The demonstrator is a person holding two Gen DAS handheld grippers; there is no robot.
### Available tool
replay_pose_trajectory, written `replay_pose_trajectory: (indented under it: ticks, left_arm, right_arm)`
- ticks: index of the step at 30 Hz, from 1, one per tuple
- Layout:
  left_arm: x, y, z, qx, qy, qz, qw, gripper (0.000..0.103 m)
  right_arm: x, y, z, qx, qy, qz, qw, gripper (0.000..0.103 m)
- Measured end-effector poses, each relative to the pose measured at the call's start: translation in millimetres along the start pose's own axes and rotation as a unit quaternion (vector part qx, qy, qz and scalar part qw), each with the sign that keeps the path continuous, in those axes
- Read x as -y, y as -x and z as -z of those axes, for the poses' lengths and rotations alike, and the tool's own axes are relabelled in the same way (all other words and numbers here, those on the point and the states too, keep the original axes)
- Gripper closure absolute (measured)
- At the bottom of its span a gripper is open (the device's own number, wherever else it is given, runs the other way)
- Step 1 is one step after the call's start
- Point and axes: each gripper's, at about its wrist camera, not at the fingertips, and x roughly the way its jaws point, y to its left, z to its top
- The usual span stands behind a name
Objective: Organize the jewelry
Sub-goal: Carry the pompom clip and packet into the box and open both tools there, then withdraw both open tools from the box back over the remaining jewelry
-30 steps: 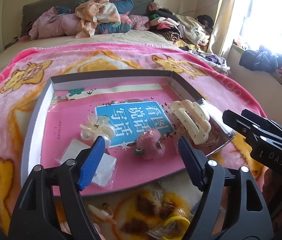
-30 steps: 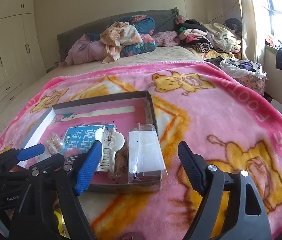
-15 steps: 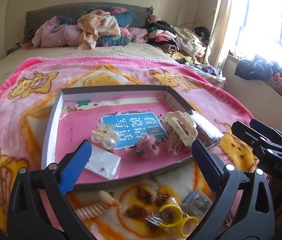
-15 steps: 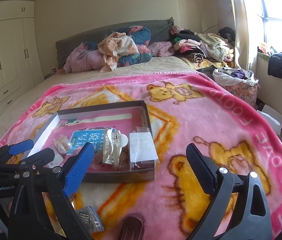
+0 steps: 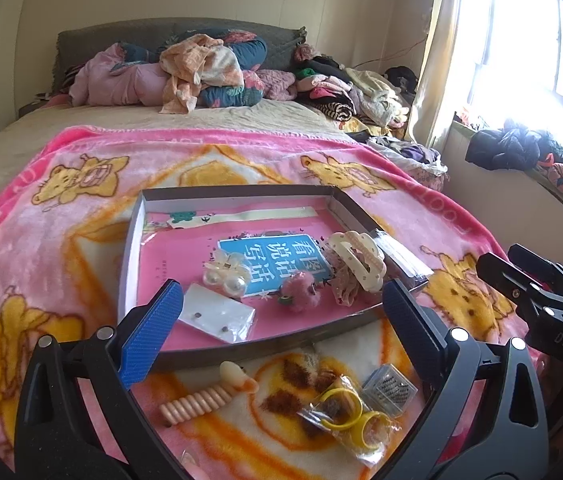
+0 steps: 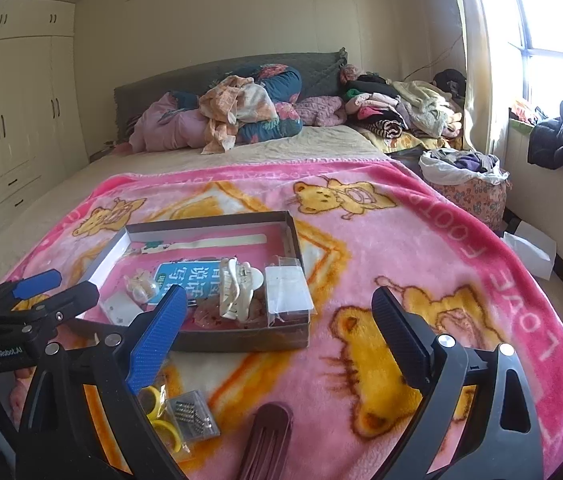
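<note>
Both grippers back off from the tray, jaws wide and empty

The tray (image 5: 133,240) now sits farther off than a second ago, clips and earring card (image 5: 217,316) inside it; nearer than the tray lie the yellow rings (image 5: 345,416) and coil tie (image 5: 197,402), unsorted; left gripper (image 5: 277,320) and right gripper (image 6: 277,328) have opened wider, holding nothing.

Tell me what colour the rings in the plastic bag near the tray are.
Yellow rings, clearest in the left wrist view.
</note>
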Motion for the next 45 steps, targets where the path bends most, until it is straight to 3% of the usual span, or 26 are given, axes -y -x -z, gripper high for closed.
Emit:
replay_pose_trajectory:
  ticks: [15,32,45]
  left_arm:
    - [-17,22,11,0.002,0.004,-0.011,0.9999,0.012]
    - [-38,34,46,-0.027,-0.004,-0.024,0.9993,0.012]
    - [-38,35,60,-0.037,-0.016,-0.026,0.9988,0.012]
  right_arm:
    - [-20,17,15,-0.023,0.014,-0.02,0.999,0.012]
    - [-37,20,44,-0.059,0.039,-0.034,0.997,0.013]
    - [-43,15,62,-0.09,0.048,-0.038,0.994,0.02]
